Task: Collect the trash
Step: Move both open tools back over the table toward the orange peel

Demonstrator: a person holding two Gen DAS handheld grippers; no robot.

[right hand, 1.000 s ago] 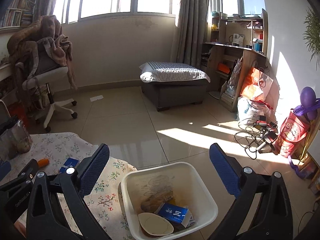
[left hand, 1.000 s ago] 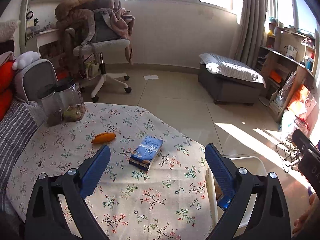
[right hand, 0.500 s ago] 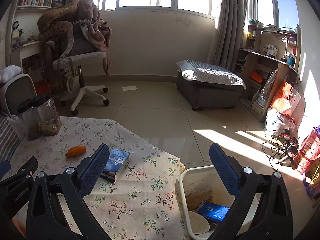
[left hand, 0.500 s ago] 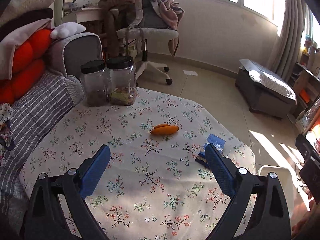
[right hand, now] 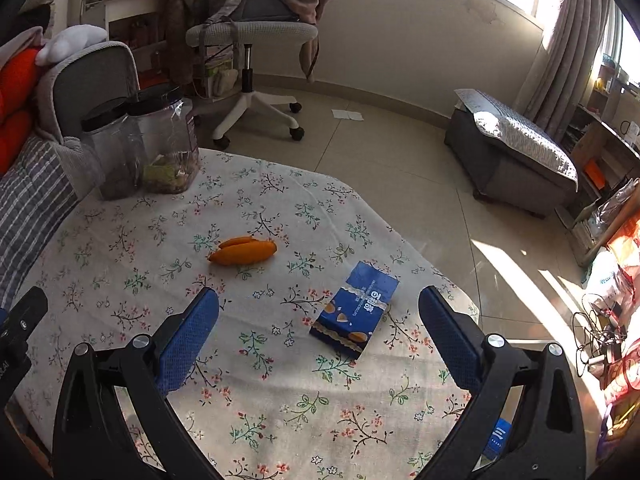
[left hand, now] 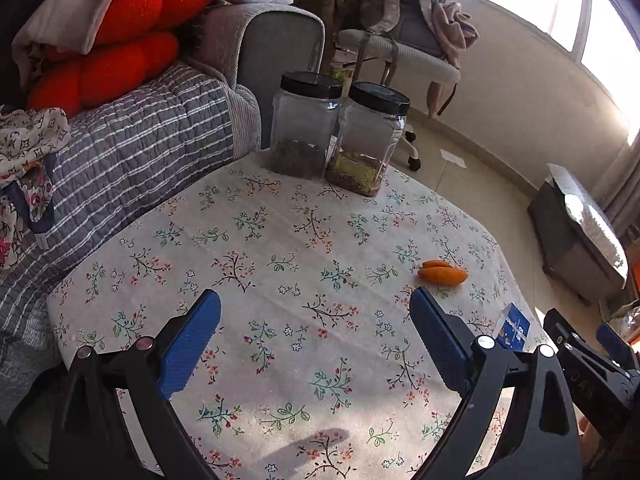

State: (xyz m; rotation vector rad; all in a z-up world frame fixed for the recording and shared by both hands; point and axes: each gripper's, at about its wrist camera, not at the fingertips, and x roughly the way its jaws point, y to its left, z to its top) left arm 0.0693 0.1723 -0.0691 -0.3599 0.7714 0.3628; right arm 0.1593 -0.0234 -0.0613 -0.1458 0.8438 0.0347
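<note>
A blue snack box (right hand: 356, 310) lies flat on the floral tablecloth (right hand: 256, 392), right between the open fingers of my right gripper (right hand: 319, 338) and a little ahead of them. Further left rests an orange peel piece (right hand: 244, 251). In the left wrist view the orange peel (left hand: 442, 272) lies ahead to the right and only a corner of the blue box (left hand: 513, 327) shows behind my right finger. My left gripper (left hand: 315, 344) hangs open over bare cloth, holding nothing. The other gripper (left hand: 592, 376) shows at the right edge.
Two clear jars with black lids (left hand: 340, 136) stand at the table's far edge. A striped grey sofa (left hand: 132, 160) with orange cushions (left hand: 116, 44) borders the left side. An office chair (right hand: 256, 40) and a grey ottoman (right hand: 516, 160) stand on the tiled floor beyond.
Both grippers have swung left, away from the white bin, which has left view. The right gripper now faces the blue box; the left one faces the jars and sofa. Both stayed open.
</note>
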